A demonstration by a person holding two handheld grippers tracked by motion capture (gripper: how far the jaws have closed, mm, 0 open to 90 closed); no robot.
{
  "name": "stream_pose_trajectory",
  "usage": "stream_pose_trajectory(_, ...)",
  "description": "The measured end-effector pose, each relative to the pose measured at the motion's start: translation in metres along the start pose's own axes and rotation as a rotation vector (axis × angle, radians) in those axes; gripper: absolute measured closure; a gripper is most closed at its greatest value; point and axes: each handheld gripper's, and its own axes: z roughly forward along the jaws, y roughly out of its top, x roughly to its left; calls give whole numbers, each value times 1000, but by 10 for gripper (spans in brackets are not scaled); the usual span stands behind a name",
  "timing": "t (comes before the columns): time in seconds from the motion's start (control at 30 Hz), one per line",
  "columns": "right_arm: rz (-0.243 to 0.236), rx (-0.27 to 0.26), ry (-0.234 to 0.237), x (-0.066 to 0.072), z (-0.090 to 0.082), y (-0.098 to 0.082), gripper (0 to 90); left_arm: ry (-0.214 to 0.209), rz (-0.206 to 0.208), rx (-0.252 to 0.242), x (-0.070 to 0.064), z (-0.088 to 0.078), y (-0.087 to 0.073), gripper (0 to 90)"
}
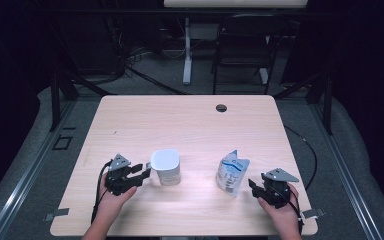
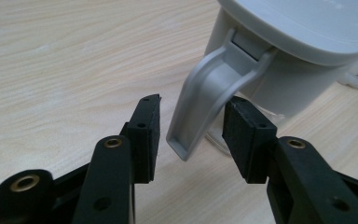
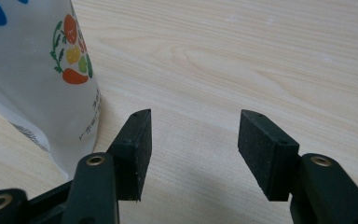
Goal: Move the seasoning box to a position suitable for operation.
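A: Why is the left gripper (image 2: 191, 126) astride the jug's handle (image 2: 209, 98)?

B: To lift the white jug (image 1: 166, 166); its jaws stand apart, not yet pressing. The right gripper (image 3: 193, 140) gapes empty beside the pouch (image 1: 231, 172) mid-desk (image 1: 190, 120).

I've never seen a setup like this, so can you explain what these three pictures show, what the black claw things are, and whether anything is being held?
A person sits at a wooden table, holding a two-jaw tool in each hand. One picture looks down from above; the other two come from cameras riding on each tool. The left gripper has its jaws around the handle of a white lidded jug, not yet pressing it. The right gripper is open beside a printed white pouch. Nothing is held.
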Motion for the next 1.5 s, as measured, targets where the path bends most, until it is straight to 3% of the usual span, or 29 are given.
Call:
stream_pose_trajectory(0.6,-6,7,17,3,0,-1,430,-35,75,12,0,14,9,599)
stream_pose_trajectory(0.97,-13,12,37,7,0,0,430,29,180,31,-7,13,8,681)
stream_pose_trajectory(1.33,-55,17,78,17,-11,0,424,34,212,42,-10,12,7,693)
stream_pose_trajectory(1.5,-40,12,86,17,-14,-4,424,44,230,45,-14,10,6,697)
